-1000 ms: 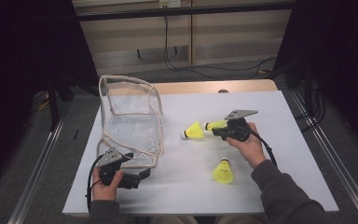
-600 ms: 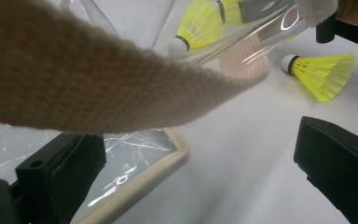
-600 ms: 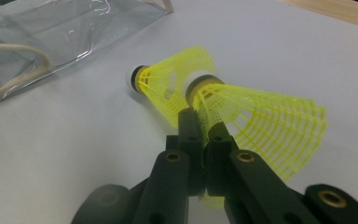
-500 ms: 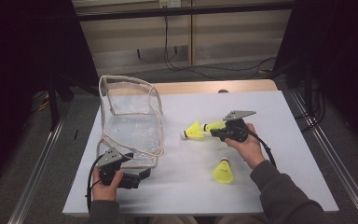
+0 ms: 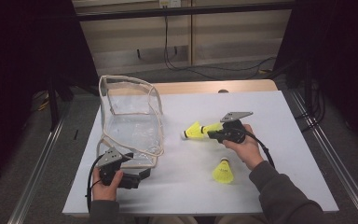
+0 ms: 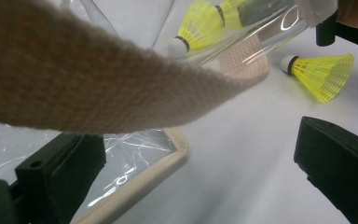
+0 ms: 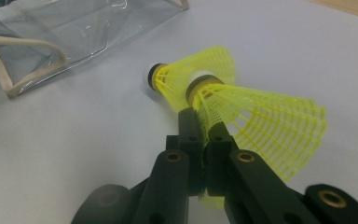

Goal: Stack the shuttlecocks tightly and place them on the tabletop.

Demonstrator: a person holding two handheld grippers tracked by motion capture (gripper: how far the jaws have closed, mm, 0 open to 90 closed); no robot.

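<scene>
Right claw (image 7: 204, 140) clamped on skirt of two nested yellow shuttlecocks (image 5: 198, 130), held low over white counter (image 5: 270, 116), near clear bag (image 5: 130, 119). Left claw (image 5: 137, 176) spread wide around bag rim, beside its woven strap (image 6: 74, 79). Probably packing the bag: nothing visible inside yet, one more shuttlecock (image 5: 223, 171) lying loose near right hand. Dim room behind, cables on floor.

White-topped counter (image 5: 279, 121): clear plastic bag with beige webbing trim (image 5: 130, 123) at left, loose yellow mesh shuttlecock (image 5: 223, 171) near front right.
</scene>
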